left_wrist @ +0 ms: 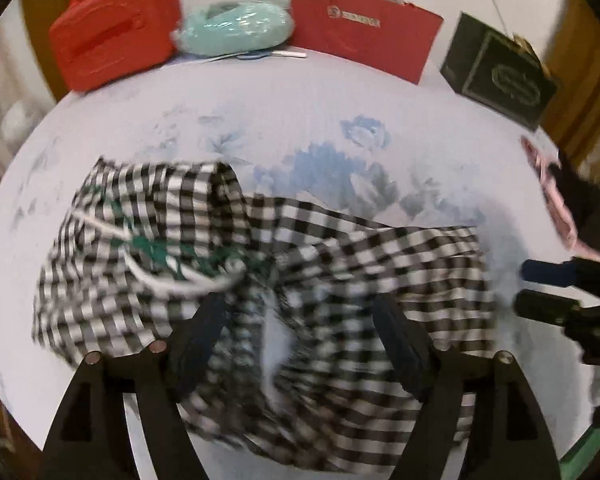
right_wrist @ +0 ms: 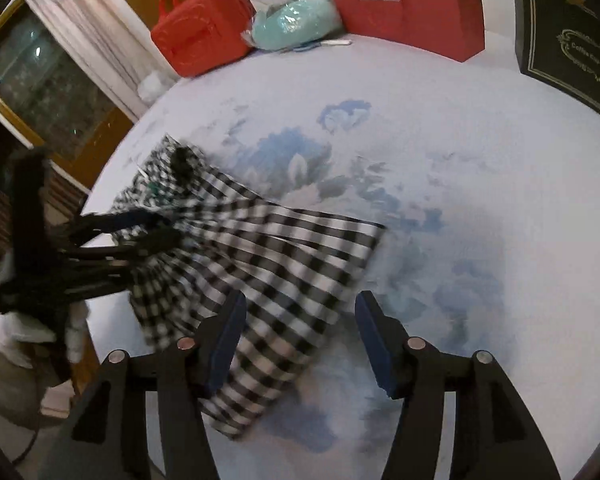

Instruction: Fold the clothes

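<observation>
A black-and-white checked garment with a white drawstring and green print lies crumpled on the white, blue-flowered table cover. My left gripper is open, its fingers spread over the garment's near part. In the right wrist view the garment lies left of centre, and the left gripper reaches onto its left side. My right gripper is open just above the garment's near right edge, holding nothing. The right gripper also shows in the left wrist view at the right edge.
At the table's far side stand a red case, a mint plastic-wrapped bundle, a red paper bag and a dark box. A pink item lies at the right edge. A window is at left.
</observation>
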### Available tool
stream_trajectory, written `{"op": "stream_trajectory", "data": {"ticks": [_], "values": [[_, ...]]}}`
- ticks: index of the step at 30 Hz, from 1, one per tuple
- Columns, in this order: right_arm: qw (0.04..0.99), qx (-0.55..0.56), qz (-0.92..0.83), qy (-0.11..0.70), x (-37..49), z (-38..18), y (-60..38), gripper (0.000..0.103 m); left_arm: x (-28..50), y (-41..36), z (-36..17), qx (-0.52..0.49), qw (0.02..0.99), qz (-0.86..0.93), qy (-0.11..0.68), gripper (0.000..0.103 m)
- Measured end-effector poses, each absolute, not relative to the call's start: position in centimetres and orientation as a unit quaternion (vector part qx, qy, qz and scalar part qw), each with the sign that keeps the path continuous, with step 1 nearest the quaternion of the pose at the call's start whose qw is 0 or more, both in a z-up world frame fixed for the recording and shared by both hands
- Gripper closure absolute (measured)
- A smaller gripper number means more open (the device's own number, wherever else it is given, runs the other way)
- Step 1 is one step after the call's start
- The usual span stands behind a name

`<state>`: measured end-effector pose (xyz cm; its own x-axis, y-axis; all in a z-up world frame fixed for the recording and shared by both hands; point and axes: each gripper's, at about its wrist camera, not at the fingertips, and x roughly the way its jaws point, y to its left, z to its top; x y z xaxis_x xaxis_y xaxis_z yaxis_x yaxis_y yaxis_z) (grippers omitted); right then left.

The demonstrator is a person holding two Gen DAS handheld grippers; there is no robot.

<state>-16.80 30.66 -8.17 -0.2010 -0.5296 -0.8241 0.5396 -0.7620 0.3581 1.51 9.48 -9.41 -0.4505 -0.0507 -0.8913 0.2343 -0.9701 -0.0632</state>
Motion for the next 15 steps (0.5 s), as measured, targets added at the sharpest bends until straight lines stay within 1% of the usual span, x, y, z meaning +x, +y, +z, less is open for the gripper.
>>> {"op": "stream_trajectory", "data": {"ticks": [1, 2, 6, 8, 11, 15], "values": [[0.351, 0.529, -0.773, 0.011, -17.1, -8.3, 30.9, 0.034, 1.9, 10.0, -9.4, 0.517, 0.095, -0.845, 0.100, 0.026], [0.358, 0.528, -0.770, 0.018, -17.5, -8.5, 31.2, 0.028, 2.3, 10.5, -9.4, 0.516, 0.105, -0.843, 0.111, 0.026], [0.398, 0.522, -0.751, 0.067, -19.1, -9.2, 31.8, 0.029, 4.4, 13.3, -10.0, 0.522, 0.144, -0.830, 0.136, 0.026], [0.437, 0.513, -0.733, 0.098, -19.8, -9.4, 32.1, 0.035, 5.9, 15.1, -9.9, 0.517, 0.176, -0.825, 0.149, 0.026], [0.487, 0.494, -0.706, 0.140, -20.4, -9.6, 31.9, 0.035, 7.3, 17.6, -10.2, 0.508, 0.229, -0.809, 0.189, 0.026], [0.542, 0.469, -0.673, 0.184, -21.2, -9.8, 31.4, 0.035, 8.2, 20.2, -10.5, 0.512, 0.278, -0.783, 0.215, 0.026]]}}
